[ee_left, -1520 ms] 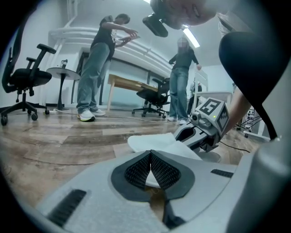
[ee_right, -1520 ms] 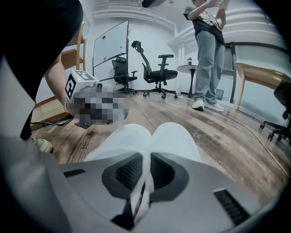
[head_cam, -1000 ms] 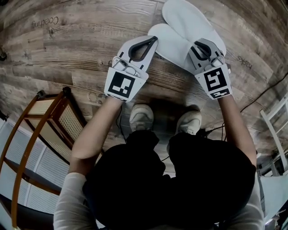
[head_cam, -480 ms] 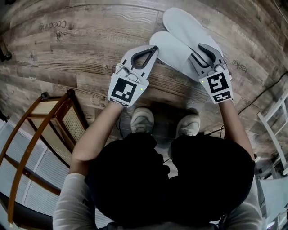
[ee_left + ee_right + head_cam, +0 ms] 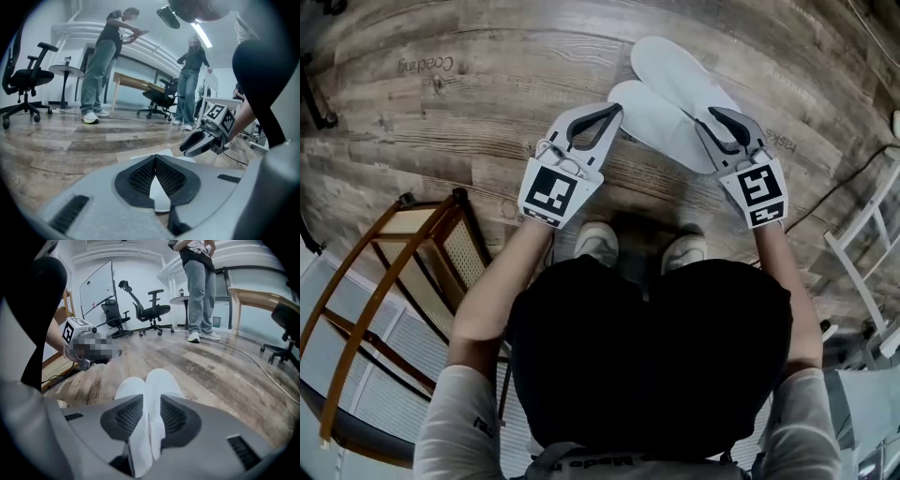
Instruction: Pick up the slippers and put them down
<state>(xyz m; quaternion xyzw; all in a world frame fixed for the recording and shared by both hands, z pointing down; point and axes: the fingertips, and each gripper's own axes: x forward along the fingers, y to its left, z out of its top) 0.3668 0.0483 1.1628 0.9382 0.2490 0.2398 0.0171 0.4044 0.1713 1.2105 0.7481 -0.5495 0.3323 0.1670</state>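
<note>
While floor print (image 5: 424, 64) reads "Coaching": left hand-held gripper (image 5: 615, 109) tips together, empty; right hand-held gripper (image 5: 724, 120) jaws closing, slippers (image 5: 670, 94) between.

Two slippers (image 5: 675, 98) side by side on the floor (image 5: 487, 112), ahead of the person's shoes (image 5: 600, 244), chair (image 5: 403, 281) at left

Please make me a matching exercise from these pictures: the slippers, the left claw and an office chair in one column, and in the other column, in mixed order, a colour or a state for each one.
Column A
1. slippers
2. left claw
3. office chair

Column B
a. black
b. shut
c. white

Pairs: 1-c, 2-b, 3-a
</note>
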